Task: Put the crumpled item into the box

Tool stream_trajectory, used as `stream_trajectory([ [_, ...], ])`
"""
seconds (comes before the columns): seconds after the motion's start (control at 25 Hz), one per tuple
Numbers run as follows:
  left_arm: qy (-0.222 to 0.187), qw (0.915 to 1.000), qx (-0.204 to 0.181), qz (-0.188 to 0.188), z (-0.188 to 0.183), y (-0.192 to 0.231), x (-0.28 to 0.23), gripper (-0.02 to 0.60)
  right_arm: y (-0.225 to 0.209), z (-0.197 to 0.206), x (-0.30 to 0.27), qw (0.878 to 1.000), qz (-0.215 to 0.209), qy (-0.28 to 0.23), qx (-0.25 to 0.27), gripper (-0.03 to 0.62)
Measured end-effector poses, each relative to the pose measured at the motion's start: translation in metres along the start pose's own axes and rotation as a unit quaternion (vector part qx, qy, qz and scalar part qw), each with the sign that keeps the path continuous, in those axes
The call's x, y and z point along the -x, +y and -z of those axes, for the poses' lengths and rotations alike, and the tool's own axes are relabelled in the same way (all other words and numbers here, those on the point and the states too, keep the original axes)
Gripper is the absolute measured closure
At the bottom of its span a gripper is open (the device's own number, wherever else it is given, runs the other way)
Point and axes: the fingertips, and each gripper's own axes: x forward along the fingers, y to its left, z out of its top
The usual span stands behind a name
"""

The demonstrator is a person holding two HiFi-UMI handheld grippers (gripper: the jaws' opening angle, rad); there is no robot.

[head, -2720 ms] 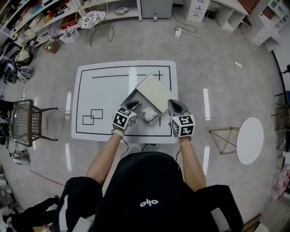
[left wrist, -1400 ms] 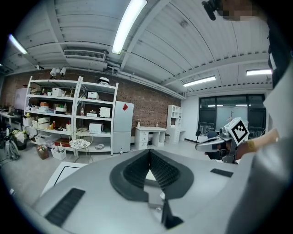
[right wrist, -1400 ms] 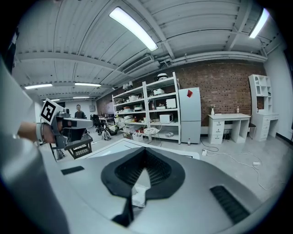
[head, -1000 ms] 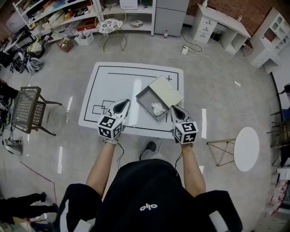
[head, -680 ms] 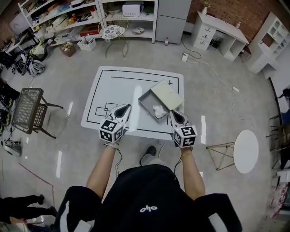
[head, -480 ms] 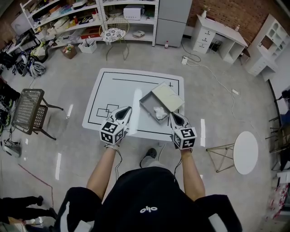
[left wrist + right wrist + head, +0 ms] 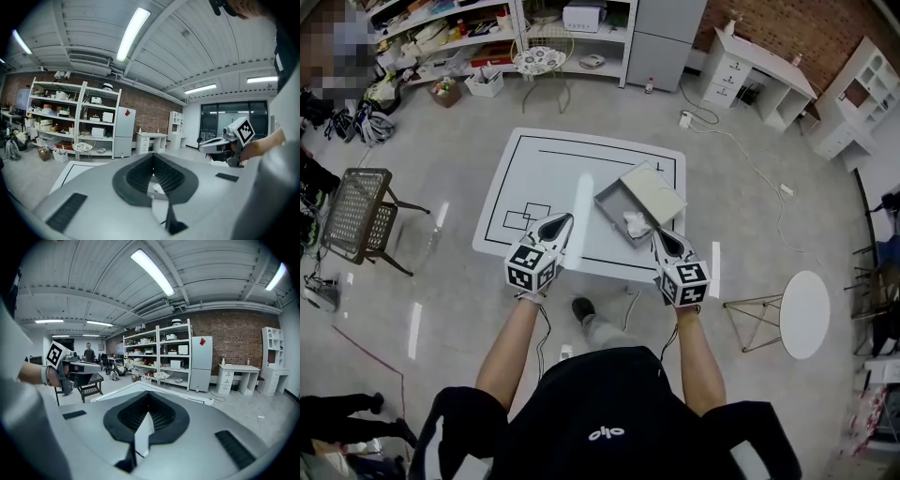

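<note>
A grey box (image 7: 617, 201) with its pale lid (image 7: 654, 190) swung open sits at the right of the white table (image 7: 534, 178). The white crumpled item (image 7: 636, 223) lies inside the box. My left gripper (image 7: 560, 222) hovers at the table's near edge, left of the box, shut and empty. To the box's near right, my right gripper (image 7: 663, 235) is also shut with nothing in it. Both point level across the room. The left gripper (image 7: 152, 157) sees the right one (image 7: 220, 143), and the right gripper (image 7: 148, 404) sees the left one (image 7: 79, 366).
A mesh chair (image 7: 354, 223) stands left of the table and a round white side table (image 7: 806, 302) to the right. Shelving (image 7: 487, 28), a fridge (image 7: 667, 37) and white desks line the back wall. A cable (image 7: 750, 103) trails on the floor. A person (image 7: 88, 353) stands far off.
Both grippers have drawn back from the box's sides to the table's near edge and risen. The crumpled item stays in the box. The view has backed away from the table.
</note>
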Motion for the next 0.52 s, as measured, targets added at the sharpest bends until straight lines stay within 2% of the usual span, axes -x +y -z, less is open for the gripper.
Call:
stream_trajectory([
  [0.52,0.009,0.9998,0.003,-0.016,0.005,0.025,-0.006,0.574,-0.016,-0.011,-0.032,1.0,-0.001,-0.005,-0.001,0.585],
])
